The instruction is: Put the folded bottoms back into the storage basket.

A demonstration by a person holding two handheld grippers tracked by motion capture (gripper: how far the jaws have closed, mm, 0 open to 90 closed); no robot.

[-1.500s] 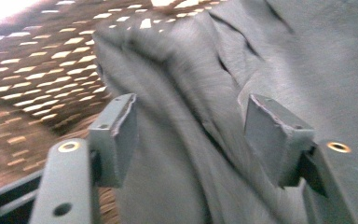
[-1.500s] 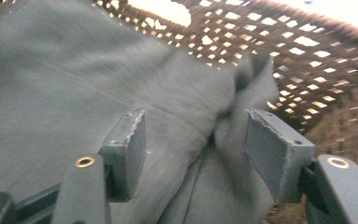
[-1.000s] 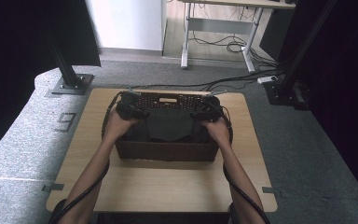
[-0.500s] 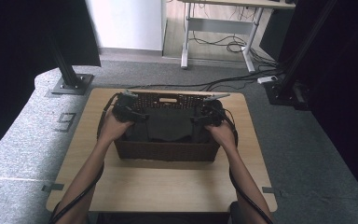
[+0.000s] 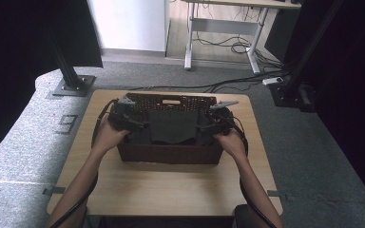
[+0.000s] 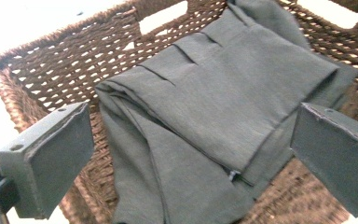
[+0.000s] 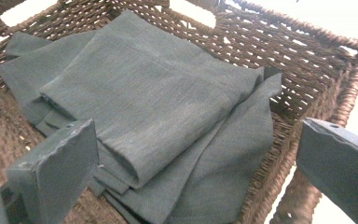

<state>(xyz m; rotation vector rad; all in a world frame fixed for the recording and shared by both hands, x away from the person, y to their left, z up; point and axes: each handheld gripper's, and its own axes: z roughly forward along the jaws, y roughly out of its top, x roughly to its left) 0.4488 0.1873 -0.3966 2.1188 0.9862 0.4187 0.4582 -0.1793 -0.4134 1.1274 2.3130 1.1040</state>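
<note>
The folded dark grey garment [image 5: 172, 125] is lying in the middle of the brown wicker basket [image 5: 170, 154], which is sitting on the wooden table [image 5: 166, 190], and it looks as though it is being left there on purpose: neatly stacked, its folds lying flat on the woven floor, clear of the basket walls on both ends. The left gripper [image 5: 134, 124] is hovering over the left end of the basket and the right gripper [image 5: 206, 126] over the right end, one at each side because the cloth is wide enough to need two holds. Both sets of jaws have just been opening and are now standing wide apart, with nothing pinched between them; in the left gripper view the garment [image 6: 214, 116] is lying beyond and below the spread black jaws, and the right gripper view is showing the same cloth [image 7: 154, 112] untouched. The person's forearms are reaching in from the near edge of the table. Around it all, black stand legs are resting on the grey carpet, a white desk frame [image 5: 223, 33] with cables [image 5: 228, 47] beneath it is standing beyond the table, and dark curtains are hanging at both sides. The tall basket walls are hemming in the hands, so, as I judge it, any fresh reach would have to be coming from above.
</note>
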